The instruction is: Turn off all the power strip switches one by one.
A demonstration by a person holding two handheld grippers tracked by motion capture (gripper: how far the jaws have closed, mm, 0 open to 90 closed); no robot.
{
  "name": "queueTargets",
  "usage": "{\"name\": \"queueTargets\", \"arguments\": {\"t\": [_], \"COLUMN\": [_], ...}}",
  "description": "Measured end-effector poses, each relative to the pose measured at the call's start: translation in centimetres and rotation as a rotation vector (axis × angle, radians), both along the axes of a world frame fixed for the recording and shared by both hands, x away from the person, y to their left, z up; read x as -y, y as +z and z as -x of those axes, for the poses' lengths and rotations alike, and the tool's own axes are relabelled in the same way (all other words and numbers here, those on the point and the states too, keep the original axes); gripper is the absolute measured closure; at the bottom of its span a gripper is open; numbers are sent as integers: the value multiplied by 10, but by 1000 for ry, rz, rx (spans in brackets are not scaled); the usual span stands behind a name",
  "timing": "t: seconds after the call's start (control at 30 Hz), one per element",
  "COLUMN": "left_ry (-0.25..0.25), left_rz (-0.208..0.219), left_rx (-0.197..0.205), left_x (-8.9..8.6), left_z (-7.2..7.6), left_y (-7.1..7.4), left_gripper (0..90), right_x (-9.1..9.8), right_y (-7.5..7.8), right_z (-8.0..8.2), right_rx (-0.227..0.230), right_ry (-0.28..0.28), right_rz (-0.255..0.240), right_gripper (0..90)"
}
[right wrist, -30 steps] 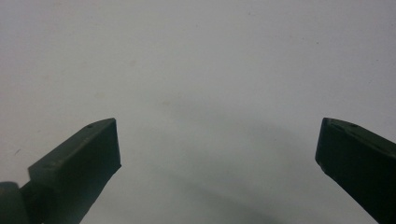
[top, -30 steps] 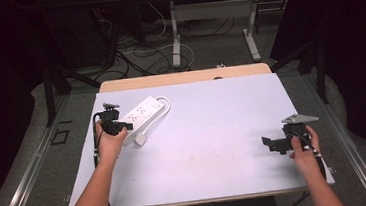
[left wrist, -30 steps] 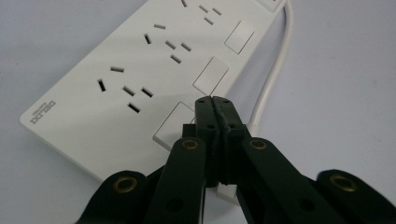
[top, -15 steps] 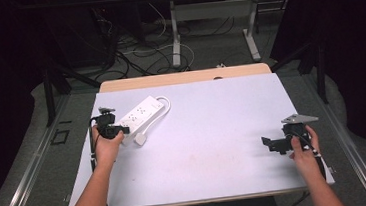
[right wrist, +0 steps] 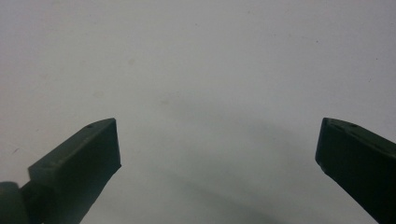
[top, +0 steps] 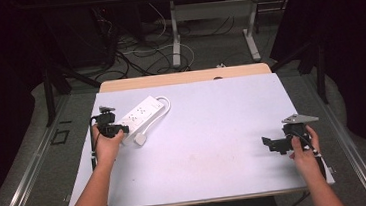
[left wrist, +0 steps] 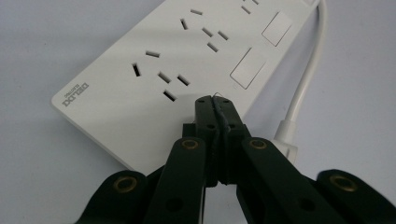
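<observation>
While the left gripper (left wrist: 215,100) hangs over the white plastic power strip (left wrist: 187,60), its own view gives us the lettering: a grey brand mark on the strip's near corner, at about nine o'clock from the jaw tips, reading "DELIXI" with a smaller line above it too fine to make out. That view also picks out the socket slots, two blank square buttons at one o'clock, and the white cable (left wrist: 306,74) running down the strip's right side to three o'clock. The jaws are clenched, pad against pad, nothing between them, their tips right over the strip's near edge; whether they touch it I cannot tell.

Up in the high view none of that print is legible, but the layout is clear: the power strip (top: 141,111) lies slanted at ten o'clock on the pale lavender tabletop (top: 213,130), a white plug (top: 141,138) just beside its near end, the left gripper (top: 118,130) at that same end.

Over at four o'clock, well apart, the right gripper (top: 267,143) sits low over bare table. Its own view shows the right gripper (right wrist: 217,149) released, jaws spread wide, plain surface between them.
</observation>
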State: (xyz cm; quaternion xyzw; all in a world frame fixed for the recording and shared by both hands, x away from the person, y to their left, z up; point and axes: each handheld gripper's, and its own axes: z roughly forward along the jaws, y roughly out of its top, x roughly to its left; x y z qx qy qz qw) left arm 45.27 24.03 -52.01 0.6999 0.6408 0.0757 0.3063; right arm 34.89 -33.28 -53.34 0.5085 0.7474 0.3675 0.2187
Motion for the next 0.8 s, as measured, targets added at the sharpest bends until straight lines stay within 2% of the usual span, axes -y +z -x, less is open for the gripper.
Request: {"name": "queueTargets", "arguments": {"t": [0.13,0.17,0.2,0.23,0.27,0.33,0.37,0.43,0.5,0.53,0.57,0.6,0.67,0.73,0.77,0.8], "left_ry": [3,-13,-6,-7,-1,4,0,11,26,18,17,3,15,-4,11,-6], "left_rz": [5,-24,-12,1,5,18,16,8,24,24,20,28,29,29,37,36], "left_rx": [-2,-18,-9,-28,-7,-10,-21,-8,-9,-20,-5,-22,6,3,23,15], "left_x": [0,0,-1,-2,-2,-3,-4,-5,-6,-7,-8,-9,-8,-9,-7,-8], "left_z": [0,0,0,1,1,1,1,2,3,4,5,6,9,11,12,14], "left_y": [-1,-1,-2,-1,-3,-3,-2,-3,-4,-3,-4,-2,-2,0,0,2], "left_gripper": [900,900,900,900,900,900,900,900,900,900,900,900,900,900,900,900], "right_x": [0,0,0,0,0,0,0,-1,-1,-1,0,0,0,-1,-1,0], "right_y": [0,0,0,0,0,0,0,0,1,1,0,0,0,0,0,1], "right_z": [0,0,0,0,0,0,0,0,0,1,0,0,0,0,0,1], "right_rx": [2,1,0,0,2,0,2,0,-1,-2,-1,1,1,-1,-1,-8], "right_ry": [2,1,0,0,1,-1,1,-1,-2,-5,-1,1,0,-6,-7,-6], "right_rz": [5,3,1,1,4,1,4,1,-2,2,0,4,4,6,6,13], "right_gripper": [0,0,0,0,0,0,0,0,0,0,0,0,0,0,0,0]}}
